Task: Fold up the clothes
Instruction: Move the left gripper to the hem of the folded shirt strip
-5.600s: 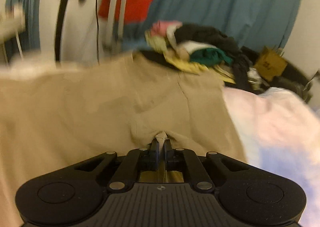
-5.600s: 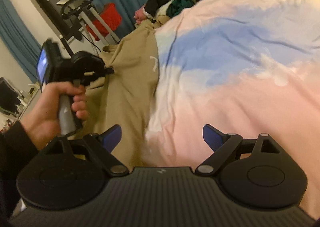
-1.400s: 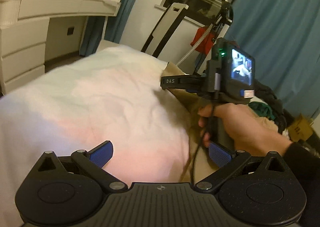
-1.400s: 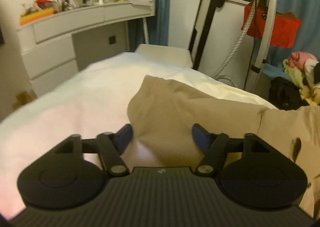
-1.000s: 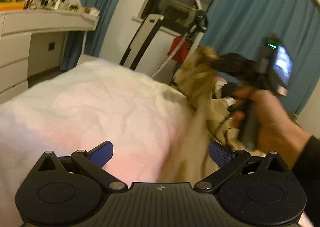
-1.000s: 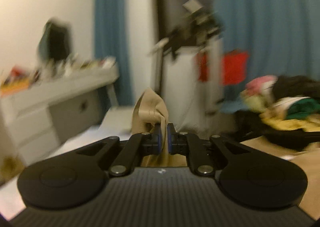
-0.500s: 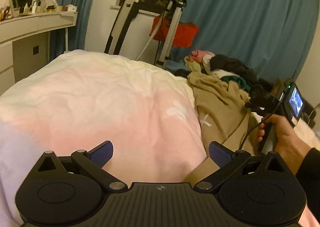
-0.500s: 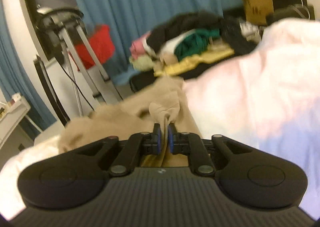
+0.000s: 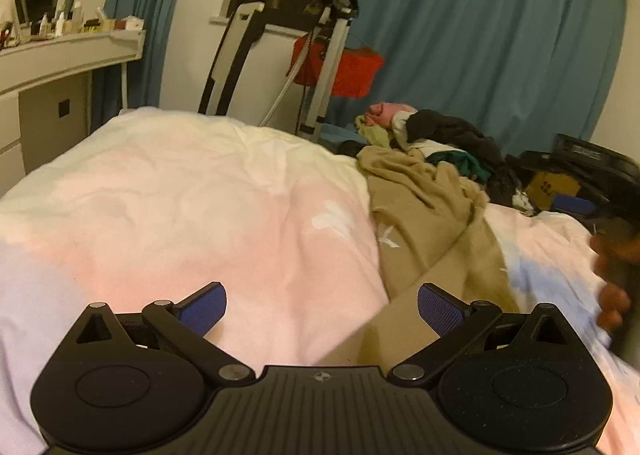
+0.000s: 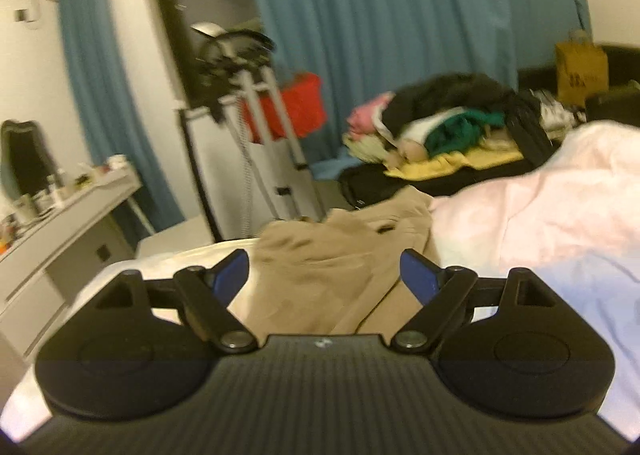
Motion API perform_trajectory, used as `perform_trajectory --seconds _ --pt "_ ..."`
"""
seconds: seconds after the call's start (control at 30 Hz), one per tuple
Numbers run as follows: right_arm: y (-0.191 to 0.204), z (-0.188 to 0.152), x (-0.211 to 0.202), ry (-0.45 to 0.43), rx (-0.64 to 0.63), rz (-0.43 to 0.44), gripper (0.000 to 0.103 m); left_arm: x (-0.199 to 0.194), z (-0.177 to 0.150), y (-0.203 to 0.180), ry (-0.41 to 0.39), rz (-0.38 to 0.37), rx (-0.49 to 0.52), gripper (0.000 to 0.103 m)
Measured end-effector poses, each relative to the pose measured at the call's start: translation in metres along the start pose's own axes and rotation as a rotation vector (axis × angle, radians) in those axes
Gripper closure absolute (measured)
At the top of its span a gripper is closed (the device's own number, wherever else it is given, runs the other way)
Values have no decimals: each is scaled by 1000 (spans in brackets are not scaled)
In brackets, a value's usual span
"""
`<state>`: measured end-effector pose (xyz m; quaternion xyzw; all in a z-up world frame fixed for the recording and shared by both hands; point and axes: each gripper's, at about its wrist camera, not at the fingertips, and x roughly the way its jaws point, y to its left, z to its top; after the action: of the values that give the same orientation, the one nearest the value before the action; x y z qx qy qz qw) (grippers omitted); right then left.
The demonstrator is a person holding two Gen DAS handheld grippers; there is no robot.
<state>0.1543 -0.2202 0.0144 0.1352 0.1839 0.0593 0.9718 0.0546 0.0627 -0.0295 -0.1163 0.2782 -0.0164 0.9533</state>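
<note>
Change since half a second ago: right hand-held gripper [image 10: 324,269], then pinched on a fold of tan cloth, now has its jaws opening, nothing pressed between them; the cloth has dropped to the bed.

Item 1. Tan garment [image 9: 432,223], trousers by the look of the waistband at its far end. Lies rumpled in a long strip down the bed [image 9: 180,215], right of centre in the left wrist view, far end bunched, near end running under the right finger of the left hand-held gripper [image 9: 322,305]. In the right wrist view the garment [image 10: 320,267] lies just ahead of the spread fingers, not held.

Item 2. Left hand-held gripper. Jaws wide apart, empty, hovering over the pink and white duvet.

Item 3. Person's hand [image 9: 612,279], blurred, at the right edge of the left wrist view.

Item 4. Pile of unsorted clothes [image 10: 436,127], far right, off the bed.

Step in hand, as judged: the garment's end has been laid over and let go, so a fold is begun but untidy. To do it well, flatten the bunched far end first, then take both corners of one end, one per gripper, and carry them level so the edges meet squarely.
</note>
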Motion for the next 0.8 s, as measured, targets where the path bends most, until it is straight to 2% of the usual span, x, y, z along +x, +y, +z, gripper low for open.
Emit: perform_trajectory --seconds 0.2,0.27,0.43,0.63,0.8 --pt "31 -28 -114 -48 -70 -2 19 -49 -10 -18 -75 -55 105 0" --pt "37 -37 -148 -66 -89 -5 19 -56 -14 -26 -75 -61 128 0" --pt "23 -60 -212 -74 8 -13 19 -63 -23 -32 -45 -69 117 0" --pt "4 -97 -229 -26 53 2 19 -59 -32 -34 16 -62 124 0" --pt "-9 -101 -218 6 103 4 19 -51 -30 -35 78 -54 163 0"
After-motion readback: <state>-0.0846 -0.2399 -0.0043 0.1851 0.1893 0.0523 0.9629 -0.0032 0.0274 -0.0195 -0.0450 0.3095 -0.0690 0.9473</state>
